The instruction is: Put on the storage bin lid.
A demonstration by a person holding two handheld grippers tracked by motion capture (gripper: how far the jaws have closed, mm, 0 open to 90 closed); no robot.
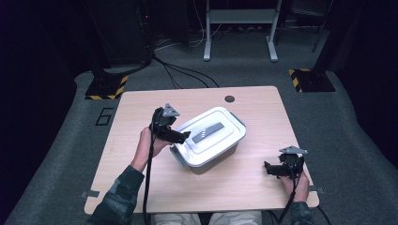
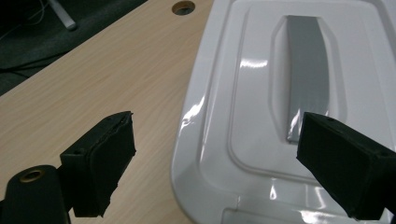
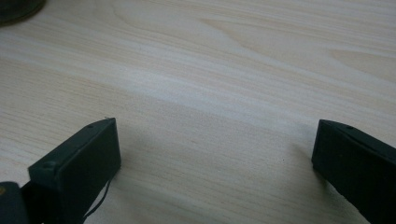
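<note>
High view: a white lidded storage box point(image 1: 209, 140) with a grey handle point(image 1: 206, 132) sits slantwise near the middle of the wooden table point(image 1: 141, 112). The left gripper point(image 1: 184, 136) hovers at the box's left end; the right gripper point(image 1: 267, 168) rests near the table's front right corner, well apart from the box.

Left gripper view: jaws spread wide, one over bare table, one over the lid point(image 2: 243, 93), pressing nothing.

Right gripper view: jaws spread wide over bare wood, empty.

White box point(image 1: 209, 150) with grey handle point(image 1: 207, 132) on pale woodgrain table point(image 1: 141, 154); black grippers.
</note>
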